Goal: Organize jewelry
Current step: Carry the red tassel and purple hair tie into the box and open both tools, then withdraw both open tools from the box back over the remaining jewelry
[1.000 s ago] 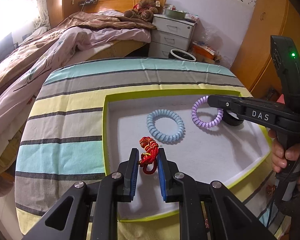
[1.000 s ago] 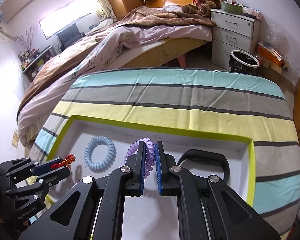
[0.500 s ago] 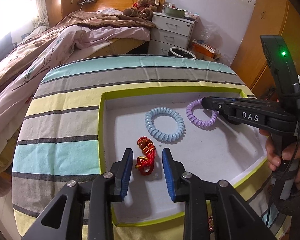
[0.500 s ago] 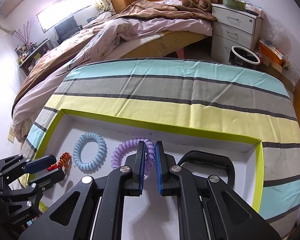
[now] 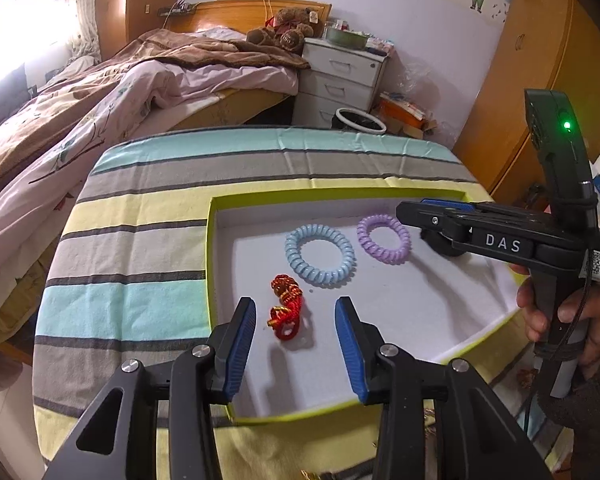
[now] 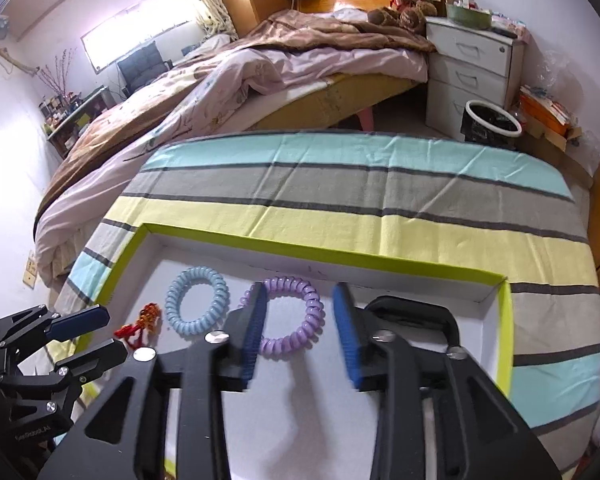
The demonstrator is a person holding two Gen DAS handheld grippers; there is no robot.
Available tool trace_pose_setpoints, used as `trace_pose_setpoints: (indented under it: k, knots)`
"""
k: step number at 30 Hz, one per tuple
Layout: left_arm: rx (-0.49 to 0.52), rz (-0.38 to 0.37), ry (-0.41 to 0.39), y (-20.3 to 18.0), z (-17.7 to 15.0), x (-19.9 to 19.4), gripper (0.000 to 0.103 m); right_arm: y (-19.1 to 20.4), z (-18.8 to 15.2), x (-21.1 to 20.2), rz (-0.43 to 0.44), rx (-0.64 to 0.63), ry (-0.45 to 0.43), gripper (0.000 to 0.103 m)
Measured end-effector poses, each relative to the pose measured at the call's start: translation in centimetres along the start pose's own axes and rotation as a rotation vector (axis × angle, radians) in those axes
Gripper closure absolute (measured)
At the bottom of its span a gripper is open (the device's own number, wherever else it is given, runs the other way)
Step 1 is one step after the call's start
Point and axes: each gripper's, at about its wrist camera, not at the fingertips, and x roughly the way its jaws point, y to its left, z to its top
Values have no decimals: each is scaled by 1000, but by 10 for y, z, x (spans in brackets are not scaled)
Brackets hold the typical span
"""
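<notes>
Jaws of both grippers gape; red cord (image 5: 286, 312) lies between, apparently untouched.

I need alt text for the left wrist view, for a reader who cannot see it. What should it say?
The open left gripper hovers over a red knotted cord lying in a white tray with a green rim. Beyond it lie a blue coil bracelet and a purple coil bracelet, with the right gripper reaching in.

Bare tray floor (image 5: 400, 312) between tools
</notes>
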Motion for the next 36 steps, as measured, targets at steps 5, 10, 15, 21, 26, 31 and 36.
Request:
trace_pose_setpoints:
  k: [5,10,15,21,26,31,36]
  knots:
    - [0,0,-34,-2,-8,-24,62,1,-7,-26,4,1,-42,66]
    - [-21,-4,-59,1,-23,-47,62,-1,-22,-53,-3,16,-77,66]
    - [-42,10,-69,6,-41,-65,62,-5,-46,-78,-3,31,-106,66]
    - [-91,-4,-95,13,-64,-84,62,-15,-79,-107,-16,63,-134,66]
    - [-91,-25,-114,11,-82,-96,62,-33,-112,-131,-43,105,-158,65]
    - [-114,-21,-115,11,-98,-101,62,-42,-142,-142,-76,134,-143,64]
    - [-132,-30,-92,16,-113,-98,62,-43,-164,-140,-87,139,-106,57]
